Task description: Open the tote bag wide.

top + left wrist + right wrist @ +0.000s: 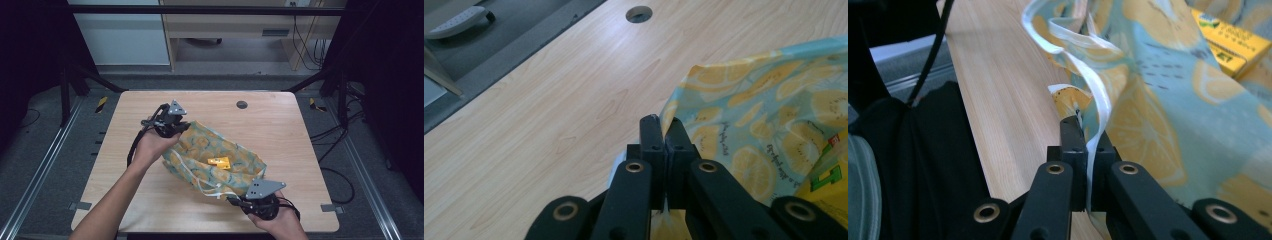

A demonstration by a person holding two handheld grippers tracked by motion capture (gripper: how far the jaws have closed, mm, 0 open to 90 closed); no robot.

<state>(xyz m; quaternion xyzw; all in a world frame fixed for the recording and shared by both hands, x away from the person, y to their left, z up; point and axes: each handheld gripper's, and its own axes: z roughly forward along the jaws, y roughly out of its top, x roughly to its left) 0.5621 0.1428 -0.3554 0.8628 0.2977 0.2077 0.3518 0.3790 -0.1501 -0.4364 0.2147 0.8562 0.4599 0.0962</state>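
Nearest the person, the right gripper (244,199) pinches the near edge of a lemon-print bag (220,159) and one of its white handles (1098,107) between jaws pressed together. The bag lies mid-table (150,200) with a yellow box (219,162) on it. Farther off, the left gripper (176,129) has its jaws closed on the bag's far edge.

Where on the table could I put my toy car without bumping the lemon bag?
The far strip by the round hole is bare wood, and so are the table's right side and the near-left corner beyond the person's forearm. The middle is crowded: the lemon bag, the yellow box, the left gripper and the right gripper.
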